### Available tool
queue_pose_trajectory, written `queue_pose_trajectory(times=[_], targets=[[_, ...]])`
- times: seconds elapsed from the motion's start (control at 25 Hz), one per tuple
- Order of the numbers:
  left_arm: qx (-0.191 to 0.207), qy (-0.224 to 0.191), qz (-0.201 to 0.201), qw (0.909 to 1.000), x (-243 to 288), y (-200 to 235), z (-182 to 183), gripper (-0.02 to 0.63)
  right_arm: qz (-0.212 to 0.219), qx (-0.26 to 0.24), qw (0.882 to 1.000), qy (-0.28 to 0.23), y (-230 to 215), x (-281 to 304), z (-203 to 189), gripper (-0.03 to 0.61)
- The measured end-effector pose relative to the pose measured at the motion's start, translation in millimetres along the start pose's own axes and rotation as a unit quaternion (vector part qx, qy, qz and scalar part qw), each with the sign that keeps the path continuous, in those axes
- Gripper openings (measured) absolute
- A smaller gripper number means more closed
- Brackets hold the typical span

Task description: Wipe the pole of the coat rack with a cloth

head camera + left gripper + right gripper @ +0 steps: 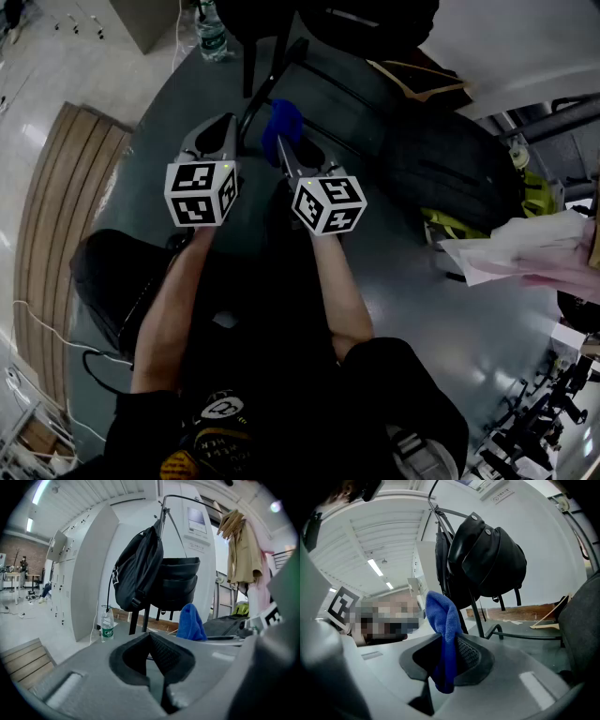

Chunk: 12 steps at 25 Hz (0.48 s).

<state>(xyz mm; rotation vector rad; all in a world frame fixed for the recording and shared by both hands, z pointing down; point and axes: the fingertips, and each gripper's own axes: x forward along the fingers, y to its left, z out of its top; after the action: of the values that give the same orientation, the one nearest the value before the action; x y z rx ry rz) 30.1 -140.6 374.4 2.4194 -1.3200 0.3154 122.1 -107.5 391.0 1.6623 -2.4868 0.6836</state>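
Observation:
The coat rack stands ahead, its thin black pole mostly hidden behind a black backpack and a black bag; its dark legs rest on the grey floor. My right gripper is shut on a blue cloth, which sticks up above the jaws and hangs below them. The cloth is a short way from the rack's legs, not touching them. My left gripper is beside it on the left, jaws together with nothing between them. From there the blue cloth shows at the right.
A water bottle stands left of the rack's base. A large dark bag lies on the floor to the right, with pale cloth beyond it. A beige jacket hangs at right. A wooden platform borders the left.

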Motion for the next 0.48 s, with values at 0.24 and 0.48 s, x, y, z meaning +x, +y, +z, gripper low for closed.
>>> queue_pose_trajectory(times=[0.24,0.48], targets=[[-0.013,0.005,-0.006,0.9999,-2.5,5.3,-3.5,0.000,-0.010,0.003,1.000,-0.002,-2.1,0.8,-2.5,0.069],[-0.005,-0.005,-0.016,0.9998,0.7,-6.0,6.2,0.000,-0.012,0.007,1.000,0.002,-4.8,-0.2,-8.4,0.069]])
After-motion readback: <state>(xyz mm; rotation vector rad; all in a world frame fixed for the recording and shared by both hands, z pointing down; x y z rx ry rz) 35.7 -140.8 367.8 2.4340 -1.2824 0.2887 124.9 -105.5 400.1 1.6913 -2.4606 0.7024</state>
